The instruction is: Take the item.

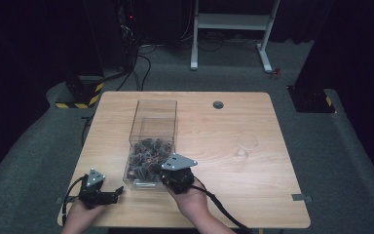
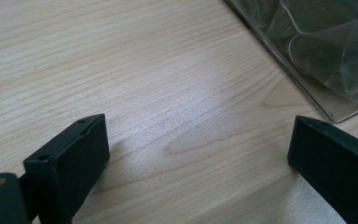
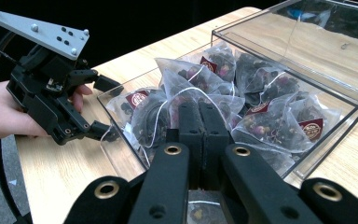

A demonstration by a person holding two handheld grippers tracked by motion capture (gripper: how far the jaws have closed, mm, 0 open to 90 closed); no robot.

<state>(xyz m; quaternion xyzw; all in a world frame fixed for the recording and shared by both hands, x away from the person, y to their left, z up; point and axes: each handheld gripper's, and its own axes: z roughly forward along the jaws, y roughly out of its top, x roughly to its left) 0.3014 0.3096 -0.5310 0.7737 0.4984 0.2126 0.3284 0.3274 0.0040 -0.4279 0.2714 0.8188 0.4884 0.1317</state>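
Nearest the table's front edge, rested low on the wood: the left gripper (image 1: 108, 196), jaws spread wide with nothing between them but bare grain in the left gripper view, pointed toward the box's near left corner and standing just beside it, not touching. A little farther in, at the box's near end: the right gripper (image 3: 199, 122), jaws pressed fully together, dipped over the near wall into the clear plastic box (image 1: 141, 108). Whether a string or a fold of mesh was pinched between the closed pads: could not be told, since the pads met with no visible gap and the bags crowded round them. Directly ahead of those tips and touching them on both sides: the heap of tea bags (image 3: 223, 88), pyramid sachets of dark dried flowers with red tags, piled in the near half of the box. Long axis of the box run away from the person, so that the far half lay bare and the bags sat at the end closest to the right hand. Clearly the nearer hand, then, the right; a lift straight up out of the box judged the likely coming move. Farther off to the right, well apart from both grippers: a clear glass (image 1: 246, 146), empty so far as could be seen, standing on the table (image 1: 214, 126).
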